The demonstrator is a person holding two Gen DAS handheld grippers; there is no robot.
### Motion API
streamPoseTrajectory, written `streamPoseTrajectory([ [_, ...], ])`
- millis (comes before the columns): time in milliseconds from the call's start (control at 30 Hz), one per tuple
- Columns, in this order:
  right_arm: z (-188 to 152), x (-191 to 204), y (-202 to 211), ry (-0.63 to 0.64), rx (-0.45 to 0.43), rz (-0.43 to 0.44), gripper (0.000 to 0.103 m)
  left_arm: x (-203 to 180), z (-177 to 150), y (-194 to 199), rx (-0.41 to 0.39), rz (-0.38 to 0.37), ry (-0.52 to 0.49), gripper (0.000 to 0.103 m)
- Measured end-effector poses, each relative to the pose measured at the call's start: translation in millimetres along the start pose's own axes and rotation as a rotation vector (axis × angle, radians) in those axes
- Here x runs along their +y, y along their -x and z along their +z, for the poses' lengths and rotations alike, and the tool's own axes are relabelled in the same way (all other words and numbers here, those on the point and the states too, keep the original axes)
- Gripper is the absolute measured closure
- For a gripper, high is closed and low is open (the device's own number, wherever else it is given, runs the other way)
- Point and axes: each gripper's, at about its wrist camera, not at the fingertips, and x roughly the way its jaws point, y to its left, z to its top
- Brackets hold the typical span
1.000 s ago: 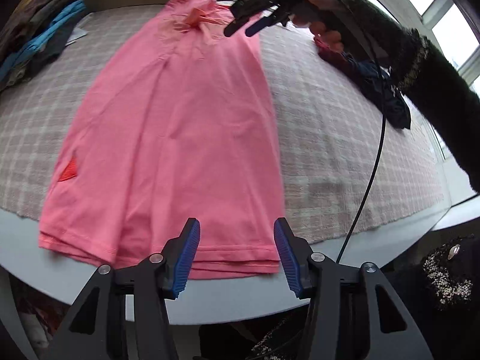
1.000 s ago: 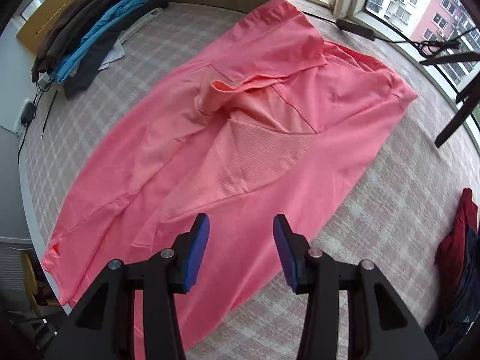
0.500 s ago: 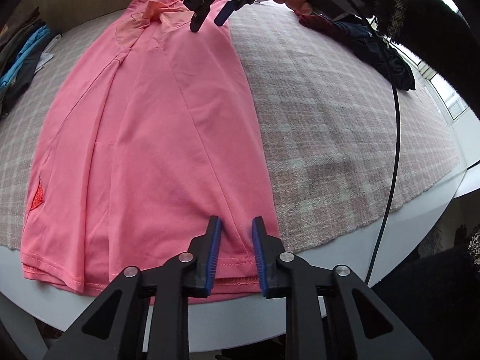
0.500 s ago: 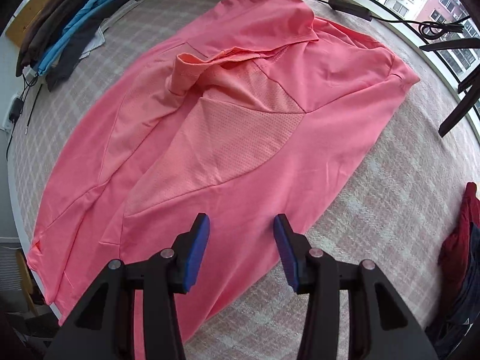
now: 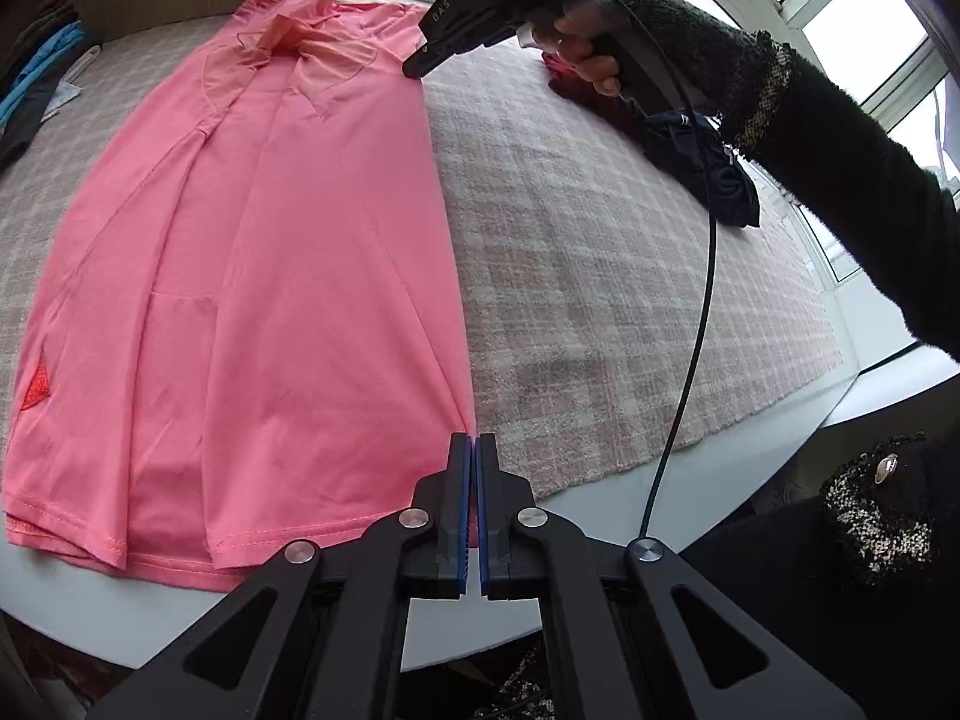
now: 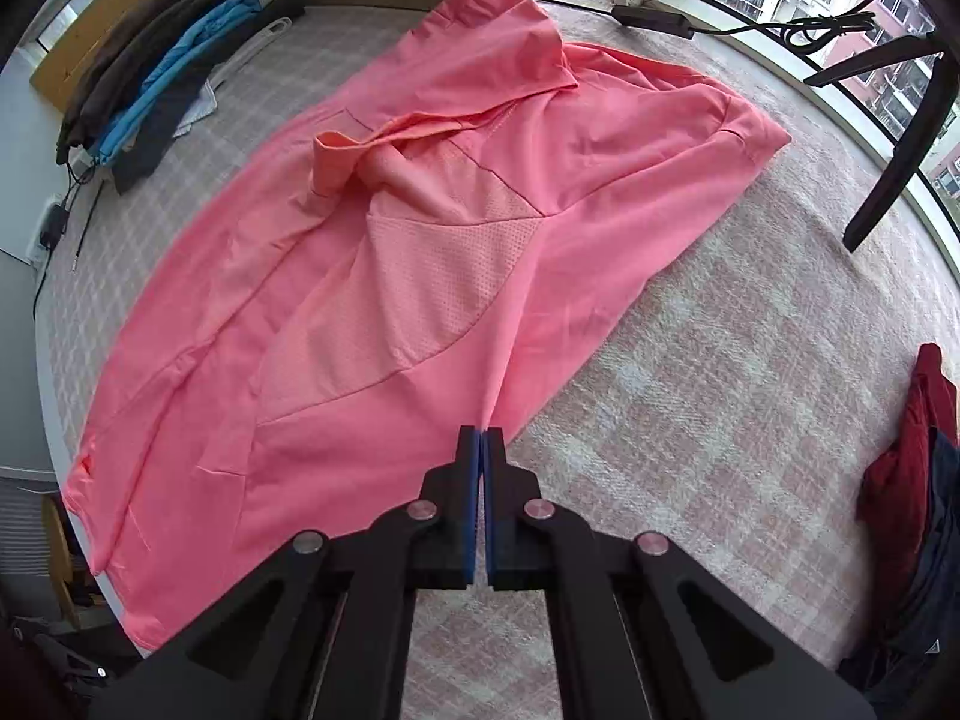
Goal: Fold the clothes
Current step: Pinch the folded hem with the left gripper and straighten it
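A pink T-shirt (image 5: pixel 252 276) lies spread lengthwise on the checked table cover, hem toward me in the left wrist view; it also shows in the right wrist view (image 6: pixel 420 252). My left gripper (image 5: pixel 475 441) is shut on the shirt's right side edge near the hem. My right gripper (image 6: pixel 482 435) is shut on the same side edge farther up, below the sleeve; it also shows in the left wrist view (image 5: pixel 420 63), held by a hand in a black sleeve. The collar area (image 6: pixel 360 156) is rumpled, and a mesh panel shows.
A checked cloth (image 5: pixel 600 252) covers the table. Dark red and navy clothes (image 6: pixel 918 480) lie at the right. A row of brown, blue and black garments (image 6: pixel 156 66) lies at the far left. A black cable (image 5: pixel 696 324) hangs from the right gripper. Windows line the far side.
Both grippers went from open to shut on the shirt's right side edge. The left one moved forward and right onto the edge near the hem; the right one lowered onto the edge.
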Motion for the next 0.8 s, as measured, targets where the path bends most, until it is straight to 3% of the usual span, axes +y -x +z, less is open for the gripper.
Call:
streamPoseTrajectory([
  [133, -5.1, -3.2, -6.0, -0.006, 0.067, 0.008, 0.098, -7.7, -2.8, -8.7, 0.042, -0.025, -0.027, 0.102],
  [200, -2.4, -9.6, 10.6, -0.026, 0.020, -0.046, 0.088, -8.6, -5.7, -0.5, 0.035, -0.019, -0.031, 0.088],
  [333, 15.9, -23.4, 46.5, -0.064, -0.111, 0.033, 0.066, 11.8, -4.7, 29.3, -0.024, 0.065, 0.032, 0.073],
  [433, 37.6, -26.3, 44.8, -0.076, -0.141, -0.034, 0.065, 25.6, -0.4, 31.5, -0.016, 0.142, 0.050, 0.071],
  [500, 45.9, -41.2, 42.7, -0.125, -0.170, -0.064, 0.065, 33.7, 0.2, 31.6, -0.017, 0.153, 0.071, 0.071],
  [633, 49.8, -79.0, 28.6, -0.215, -0.127, -0.080, 0.065, 49.2, -2.0, 30.7, -0.014, 0.184, 0.117, 0.068],
  [800, 16.9, -56.8, 19.7, -0.227, -0.069, 0.080, 0.065, 68.1, -16.4, 31.5, 0.010, 0.234, 0.177, 0.063],
])
